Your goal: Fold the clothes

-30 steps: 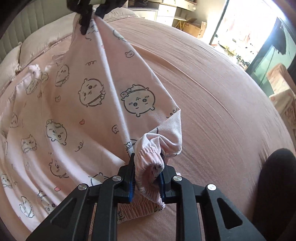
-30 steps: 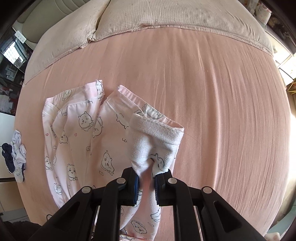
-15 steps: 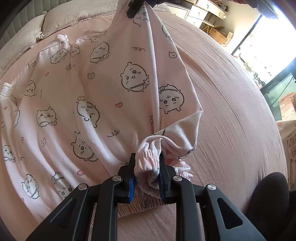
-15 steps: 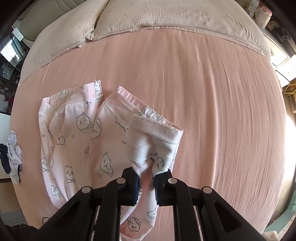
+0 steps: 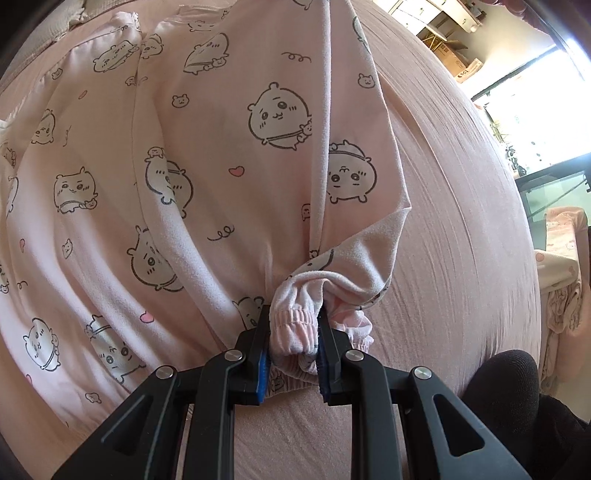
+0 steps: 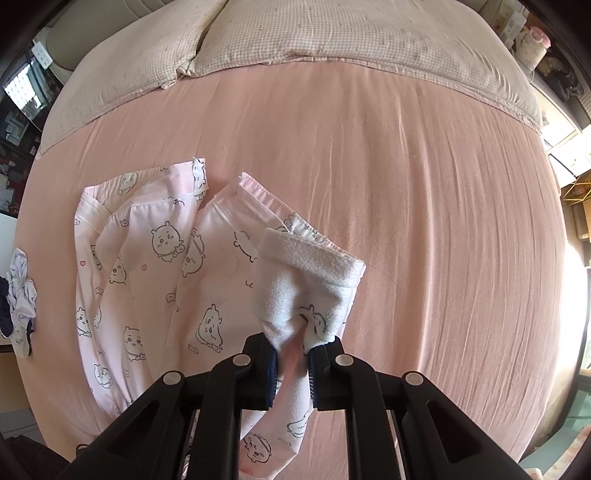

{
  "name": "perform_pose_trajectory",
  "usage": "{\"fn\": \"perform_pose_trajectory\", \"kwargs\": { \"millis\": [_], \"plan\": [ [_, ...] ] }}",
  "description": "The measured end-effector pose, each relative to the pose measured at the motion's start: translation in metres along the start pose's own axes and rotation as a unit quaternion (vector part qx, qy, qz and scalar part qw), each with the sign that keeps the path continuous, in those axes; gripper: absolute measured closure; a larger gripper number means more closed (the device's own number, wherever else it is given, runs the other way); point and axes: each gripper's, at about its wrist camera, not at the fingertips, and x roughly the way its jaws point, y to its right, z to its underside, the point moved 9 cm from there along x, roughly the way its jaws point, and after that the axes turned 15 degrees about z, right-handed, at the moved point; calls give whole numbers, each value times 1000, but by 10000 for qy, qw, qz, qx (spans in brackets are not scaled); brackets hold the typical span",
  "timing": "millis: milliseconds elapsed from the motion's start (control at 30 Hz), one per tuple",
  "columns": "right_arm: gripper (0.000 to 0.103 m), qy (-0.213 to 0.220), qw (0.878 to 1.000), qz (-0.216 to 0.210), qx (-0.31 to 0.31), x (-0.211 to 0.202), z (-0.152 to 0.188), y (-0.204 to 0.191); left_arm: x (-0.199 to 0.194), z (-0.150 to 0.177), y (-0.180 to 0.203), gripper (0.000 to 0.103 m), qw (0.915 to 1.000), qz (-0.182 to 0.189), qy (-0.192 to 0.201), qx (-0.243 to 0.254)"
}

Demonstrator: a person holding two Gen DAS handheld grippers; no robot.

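The pale pink fleece pyjama trousers printed with small cartoon animals [image 5: 207,173] lie partly on the bed and are partly lifted above it. The elastic waistband [image 5: 293,325] is bunched between the jaws of the left gripper [image 5: 291,354], which is closed tightly on it. From there the cloth runs as a stretched ridge up and away to the top edge of the left wrist view, so the long axis of the lifted part goes from one gripper to the other. In the right wrist view, the right gripper [image 6: 290,365] points down at the bed and is closed on a fold of the same trousers; the white fleece inside [image 6: 306,280] is turned outward just above its jaws. The two leg ends [image 6: 192,184] lie flat on the pink bed sheet [image 6: 424,221], to the left and further toward the checked beige pillows [image 6: 332,33]. I judge that the next move must carry the held edge along this long axis toward the leg ends, and the right gripper is nearer to them. A small heap of white and dark clothes [image 6: 18,295] lies at the left edge of the view, well apart from the trousers.
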Motion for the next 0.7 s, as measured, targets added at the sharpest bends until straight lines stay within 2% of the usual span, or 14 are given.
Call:
{"fn": "perform_pose_trajectory", "kwargs": {
  "millis": [300, 700],
  "plan": [
    [93, 64, 9999, 78, 0, -9, 0, 3, -10, 15, -2, 85, 9995, 120, 60, -290],
    [93, 256, 9994, 218, -99, -36, -13, -12, -49, 46, -11, 85, 9983, 158, 443, -338]
  ]
}}
